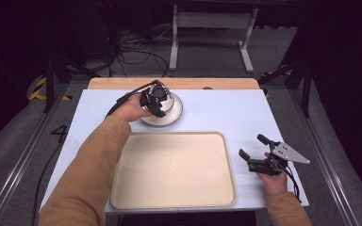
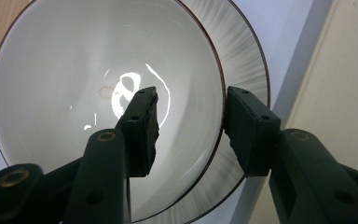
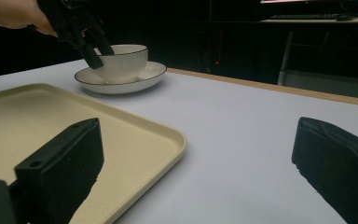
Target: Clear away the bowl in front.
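White bowl (image 2: 102, 93) sits on a saucer (image 2: 247, 60). Left gripper (image 2: 191, 121) fingers straddle its rim, apart, not pressing. Right gripper (image 1: 259, 151) fingers apart.

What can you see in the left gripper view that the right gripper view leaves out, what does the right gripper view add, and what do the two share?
Left gripper view alone: the glossy inside of the bowl, with one jaw inside its rim and the other outside over the plate; the pads do not press the wall yet.

Right gripper view alone: the bowl's outer side, the left gripper reaching over its rim, and the right gripper, open above the table.

Both: bowl, plate, the cream tray and the table.
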The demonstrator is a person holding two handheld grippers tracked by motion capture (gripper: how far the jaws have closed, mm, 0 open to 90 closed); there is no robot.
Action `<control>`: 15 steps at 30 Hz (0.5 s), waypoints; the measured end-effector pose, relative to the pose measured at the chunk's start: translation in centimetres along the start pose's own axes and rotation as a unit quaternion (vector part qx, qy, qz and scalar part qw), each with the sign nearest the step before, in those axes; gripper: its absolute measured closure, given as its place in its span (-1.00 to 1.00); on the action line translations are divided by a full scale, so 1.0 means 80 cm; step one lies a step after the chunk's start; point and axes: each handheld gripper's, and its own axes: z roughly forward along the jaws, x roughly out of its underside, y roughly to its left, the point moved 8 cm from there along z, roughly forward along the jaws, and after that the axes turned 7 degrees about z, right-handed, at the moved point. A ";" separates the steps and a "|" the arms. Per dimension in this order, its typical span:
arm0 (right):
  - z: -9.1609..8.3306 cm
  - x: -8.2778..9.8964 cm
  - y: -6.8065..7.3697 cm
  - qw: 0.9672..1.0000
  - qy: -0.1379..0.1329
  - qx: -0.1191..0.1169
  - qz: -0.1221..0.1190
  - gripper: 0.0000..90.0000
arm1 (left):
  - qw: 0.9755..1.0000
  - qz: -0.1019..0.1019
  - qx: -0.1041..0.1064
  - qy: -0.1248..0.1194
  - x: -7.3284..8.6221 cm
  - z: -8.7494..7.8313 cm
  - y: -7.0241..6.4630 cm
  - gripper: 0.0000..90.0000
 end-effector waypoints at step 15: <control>0.000 0.000 0.000 1.000 0.000 0.000 0.001 -0.93 | 1.000 0.009 0.010 0.009 -0.001 0.012 -0.003 0.50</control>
